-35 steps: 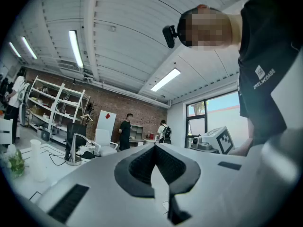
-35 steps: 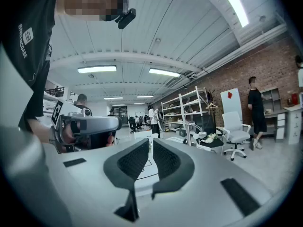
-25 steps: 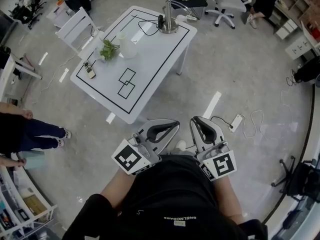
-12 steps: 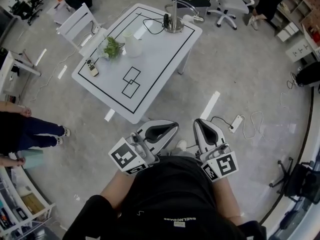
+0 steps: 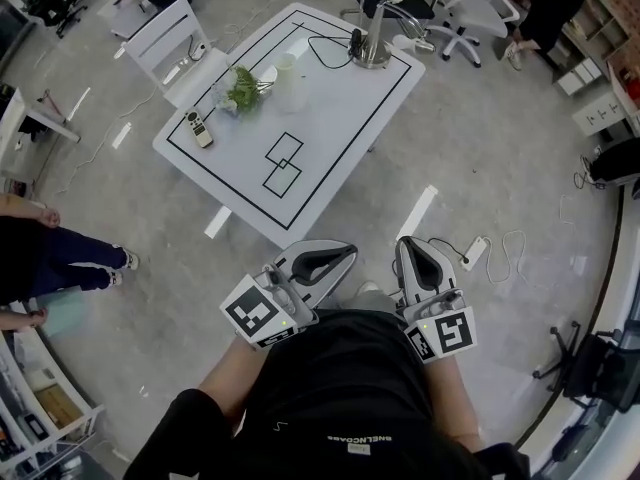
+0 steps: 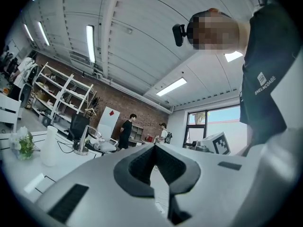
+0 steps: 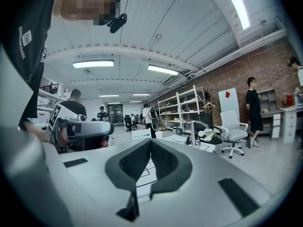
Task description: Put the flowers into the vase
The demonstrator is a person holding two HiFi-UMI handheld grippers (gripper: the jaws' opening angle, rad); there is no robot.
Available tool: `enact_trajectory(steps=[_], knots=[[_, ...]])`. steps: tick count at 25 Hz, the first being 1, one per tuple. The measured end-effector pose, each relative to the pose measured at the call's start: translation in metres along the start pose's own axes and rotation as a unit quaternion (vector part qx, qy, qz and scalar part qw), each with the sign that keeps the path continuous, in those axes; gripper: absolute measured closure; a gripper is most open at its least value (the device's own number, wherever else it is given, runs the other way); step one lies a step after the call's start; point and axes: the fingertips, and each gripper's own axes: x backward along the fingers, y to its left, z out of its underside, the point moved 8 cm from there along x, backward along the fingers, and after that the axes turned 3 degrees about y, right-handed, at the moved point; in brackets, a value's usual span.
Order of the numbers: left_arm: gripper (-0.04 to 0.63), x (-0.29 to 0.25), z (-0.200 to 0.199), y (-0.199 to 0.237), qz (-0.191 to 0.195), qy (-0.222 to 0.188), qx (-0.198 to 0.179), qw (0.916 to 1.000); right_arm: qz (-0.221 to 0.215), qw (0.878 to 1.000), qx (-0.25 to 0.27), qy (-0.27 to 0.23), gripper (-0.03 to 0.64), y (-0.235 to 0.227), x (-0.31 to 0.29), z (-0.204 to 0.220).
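Bright, even light from ceiling strip lights (image 6: 90, 42) and a window (image 6: 215, 119) fills the room — shadows on the pale floor (image 5: 480, 148) faint, wide-angle lenses bending straight lines, gripper views' corners black.

I'm in an open lab-like office: brick wall (image 7: 270, 70), metal shelves (image 7: 180, 108), swivel chairs (image 5: 468, 10), ceiling strip lights (image 6: 90, 42), tape-marked white table (image 5: 335, 103).

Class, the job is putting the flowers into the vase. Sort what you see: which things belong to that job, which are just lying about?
Belong to the job: flowers; vase; left claw; right claw, both shut and empty.

Just lying about: remote control; metal stand; power strip on the floor.
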Motion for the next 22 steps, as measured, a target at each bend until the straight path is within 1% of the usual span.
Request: enact_trajectory(steps=[5,11,14,19,22], knots=[[0.591,0.009,0.002,0.017,0.000,0.006,-0.004,1.0000,0.016,1.000,-0.006,0.003,0.605,0.004,-0.011,0.003],[0.591,0.011,0.001,0.033,-0.015,0.003,0.001,0.9999,0.026,1.000,-0.012,0.005,0.604,-0.004,-0.023,0.005],[0.591,0.009,0.001,0.041,-0.028,0.006,-0.004,0.9996,0.022,1.000,-0.014,0.004,0.604,-0.010,-0.033,0.006],[0.591,-0.003,0.001,0.056,-0.047,0.004,0.007,0.9989,0.010,1.000,-0.019,0.004,0.604,-0.027,-0.050,0.006],[0.591,-0.017,0.003,0.064,-0.052,0.007,0.004,0.9986,0.004,1.000,-0.024,0.006,0.604,-0.044,-0.061,0.007]])
